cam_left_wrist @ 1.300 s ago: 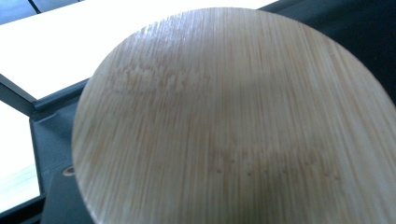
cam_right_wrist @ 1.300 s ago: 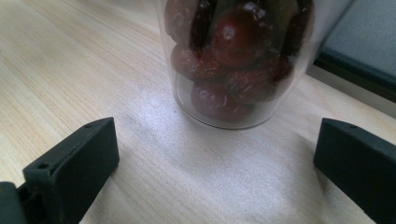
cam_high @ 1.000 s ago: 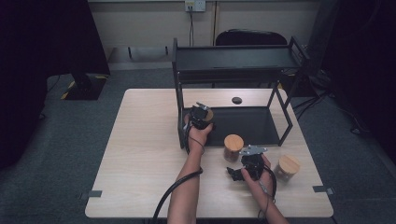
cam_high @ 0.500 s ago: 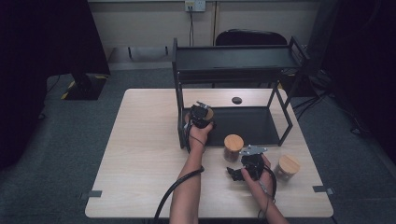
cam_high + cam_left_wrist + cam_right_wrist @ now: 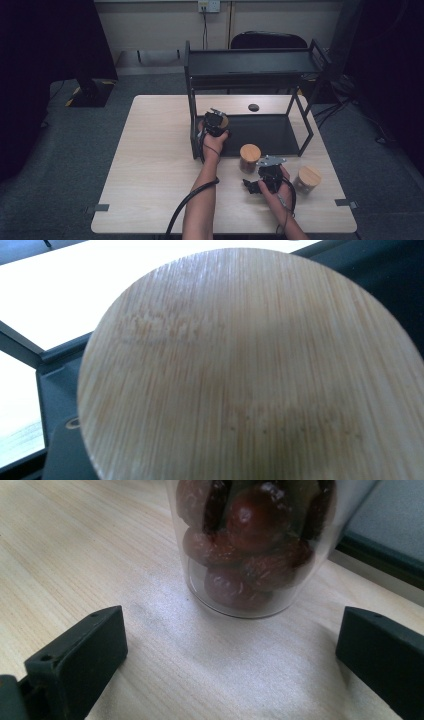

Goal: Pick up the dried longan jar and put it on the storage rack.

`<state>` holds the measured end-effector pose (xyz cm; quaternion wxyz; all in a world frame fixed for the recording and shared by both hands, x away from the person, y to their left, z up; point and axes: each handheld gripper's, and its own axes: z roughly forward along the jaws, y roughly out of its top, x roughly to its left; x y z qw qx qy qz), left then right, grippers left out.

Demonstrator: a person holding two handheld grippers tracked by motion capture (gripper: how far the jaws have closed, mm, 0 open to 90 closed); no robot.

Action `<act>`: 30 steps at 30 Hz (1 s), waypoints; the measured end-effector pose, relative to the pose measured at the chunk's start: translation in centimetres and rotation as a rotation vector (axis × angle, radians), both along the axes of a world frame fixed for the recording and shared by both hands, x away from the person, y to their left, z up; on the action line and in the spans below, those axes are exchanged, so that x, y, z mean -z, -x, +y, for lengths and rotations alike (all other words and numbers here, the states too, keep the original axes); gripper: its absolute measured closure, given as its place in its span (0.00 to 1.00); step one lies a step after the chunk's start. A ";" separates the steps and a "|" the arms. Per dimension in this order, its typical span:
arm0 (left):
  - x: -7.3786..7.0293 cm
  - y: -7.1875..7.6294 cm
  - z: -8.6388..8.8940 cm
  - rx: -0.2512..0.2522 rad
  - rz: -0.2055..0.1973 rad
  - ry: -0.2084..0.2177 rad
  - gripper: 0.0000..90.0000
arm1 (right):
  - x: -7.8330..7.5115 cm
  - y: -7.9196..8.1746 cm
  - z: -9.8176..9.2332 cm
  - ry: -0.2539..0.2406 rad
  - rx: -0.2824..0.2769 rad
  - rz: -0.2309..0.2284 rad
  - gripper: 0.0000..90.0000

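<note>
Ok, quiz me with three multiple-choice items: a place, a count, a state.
1. The jar at the left gripper stands on: A the rack's lower shelf; B its top shelf; C the floor.
2. Bamboo-lidded jars: A two; B three; C five.
3. The right gripper has its fingers: A open; B shut on a jar; C shut on a lid.
Answers: A, dark shelf shows under its lid; B, that one plus the middle jar and right jar on the table; A, they stand apart, short of the jar ahead.

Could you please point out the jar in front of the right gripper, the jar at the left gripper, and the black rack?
Jar of dark fruit (image 5: 250,545), right gripper view, glass wall.
Bamboo-lidded jar (image 5: 250,370), left gripper view, lid top.
Black rack (image 5: 250,62), high view, upper shelf.
</note>
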<state>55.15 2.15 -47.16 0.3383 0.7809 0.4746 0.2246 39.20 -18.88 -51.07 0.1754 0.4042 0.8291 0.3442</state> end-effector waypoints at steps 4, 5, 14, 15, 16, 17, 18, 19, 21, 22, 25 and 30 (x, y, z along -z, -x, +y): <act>-0.1 0.0 -0.2 0.009 0.011 0.023 0.19 | 0.0 0.0 0.0 0.000 0.000 0.000 0.00; 0.0 0.0 -0.3 0.010 0.019 0.014 0.17 | 0.0 0.0 0.0 0.000 0.000 0.000 0.00; 0.2 0.2 -0.2 -0.005 0.044 0.054 0.07 | 0.0 0.0 0.0 0.000 -0.001 0.000 0.00; 0.1 0.3 -0.2 -0.005 0.043 0.054 0.07 | 0.0 0.0 0.0 0.000 -0.001 0.000 0.00; 0.1 0.3 -0.1 -0.001 0.043 0.052 0.06 | 0.0 0.0 0.0 0.000 0.000 0.000 0.00; 0.0 0.4 -0.2 -0.004 0.042 0.056 0.06 | 0.0 0.0 0.0 0.001 0.000 0.000 0.00; 0.0 0.5 -0.2 -0.005 0.043 0.058 0.06 | 0.0 0.0 0.0 0.000 0.000 0.000 0.00; 0.0 0.6 -0.1 -0.004 0.044 0.060 0.06 | 0.0 0.0 0.0 0.000 0.000 0.001 0.00; 0.0 0.7 0.0 -0.006 0.044 0.068 0.06 | 0.0 0.0 0.0 0.001 -0.001 0.000 0.00; -0.1 0.8 0.0 -0.007 0.046 0.070 0.06 | 0.0 0.0 0.0 0.001 -0.001 0.000 0.00; -0.1 1.2 0.2 -0.015 0.043 0.082 0.06 | 0.0 0.0 0.0 0.001 -0.001 0.000 0.00; -0.2 1.8 0.5 -0.014 0.040 0.087 0.06 | 0.0 0.0 0.0 0.000 0.000 -0.001 0.00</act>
